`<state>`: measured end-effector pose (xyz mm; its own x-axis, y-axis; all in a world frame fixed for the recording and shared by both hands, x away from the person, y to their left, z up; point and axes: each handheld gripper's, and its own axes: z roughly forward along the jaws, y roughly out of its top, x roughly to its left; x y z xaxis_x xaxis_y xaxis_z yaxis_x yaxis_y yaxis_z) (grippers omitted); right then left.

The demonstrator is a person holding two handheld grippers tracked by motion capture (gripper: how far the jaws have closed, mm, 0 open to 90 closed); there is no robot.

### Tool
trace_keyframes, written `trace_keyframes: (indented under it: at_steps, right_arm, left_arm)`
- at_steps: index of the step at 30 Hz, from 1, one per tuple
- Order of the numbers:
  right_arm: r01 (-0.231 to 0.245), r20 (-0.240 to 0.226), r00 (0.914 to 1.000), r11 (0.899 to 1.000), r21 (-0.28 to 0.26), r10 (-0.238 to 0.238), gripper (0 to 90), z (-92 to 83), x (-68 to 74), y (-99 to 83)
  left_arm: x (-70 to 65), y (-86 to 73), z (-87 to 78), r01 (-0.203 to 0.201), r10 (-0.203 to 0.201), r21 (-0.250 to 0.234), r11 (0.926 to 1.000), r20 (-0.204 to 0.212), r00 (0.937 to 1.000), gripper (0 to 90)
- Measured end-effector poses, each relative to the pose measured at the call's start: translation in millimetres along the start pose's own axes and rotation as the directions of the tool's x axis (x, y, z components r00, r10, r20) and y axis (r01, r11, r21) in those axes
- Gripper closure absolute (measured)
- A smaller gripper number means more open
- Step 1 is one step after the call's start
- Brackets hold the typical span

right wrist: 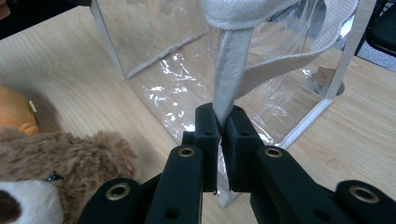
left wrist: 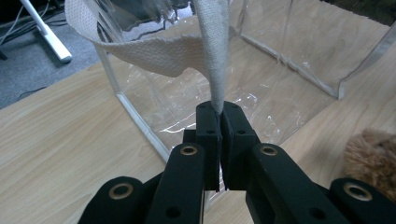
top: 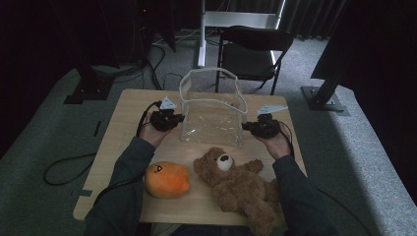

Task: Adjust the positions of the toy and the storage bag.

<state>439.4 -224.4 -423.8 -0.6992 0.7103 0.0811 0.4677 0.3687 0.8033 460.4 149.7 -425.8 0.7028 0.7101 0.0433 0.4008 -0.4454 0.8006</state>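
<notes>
A clear plastic bag [top: 212, 118] with white woven trim stands upright at the table's middle. My left gripper [top: 173, 118] is at its left side, shut on a white fabric strap [left wrist: 212, 56] that runs up from the jaws. At the bag's right side my right gripper [top: 252, 127] is shut on the other white strap [right wrist: 231, 70]. A brown teddy bear [top: 238, 187] lies on its back near the table's front edge, with a round orange plush toy [top: 167, 179] just left of it.
The wooden table [top: 128, 142] has bare room left of the bag. A black folding chair [top: 253, 54] stands behind the table. Cables [top: 69, 169] trail across the grey floor, and dark stand bases [top: 324, 101] sit at both back corners.
</notes>
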Motion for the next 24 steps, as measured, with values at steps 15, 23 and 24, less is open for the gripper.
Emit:
trace_keyframes:
  at_steps: [15,23,24]
  right_arm:
    - [0.038,-0.023,0.9990,0.999,0.013,-0.037,84.4,-11.8,16.0,-8.9]
    - [0.054,-0.039,0.9978,0.998,0.018,-0.054,84.3,-17.6,25.1,-13.7]
    - [0.056,-0.041,0.9976,0.998,0.017,-0.055,84.3,-18.4,26.1,-14.5]
  left_arm:
    - [-8.3,-11.2,-15.7,-0.016,0.016,0.000,0.9999,0.031,0.9994,87.6]
    - [-14.3,-18.3,-24.0,-0.023,0.023,-0.009,0.9997,0.040,0.9989,87.6]
    - [-15.0,-19.4,-25.3,-0.025,0.025,-0.008,0.9997,0.043,0.9988,87.6]
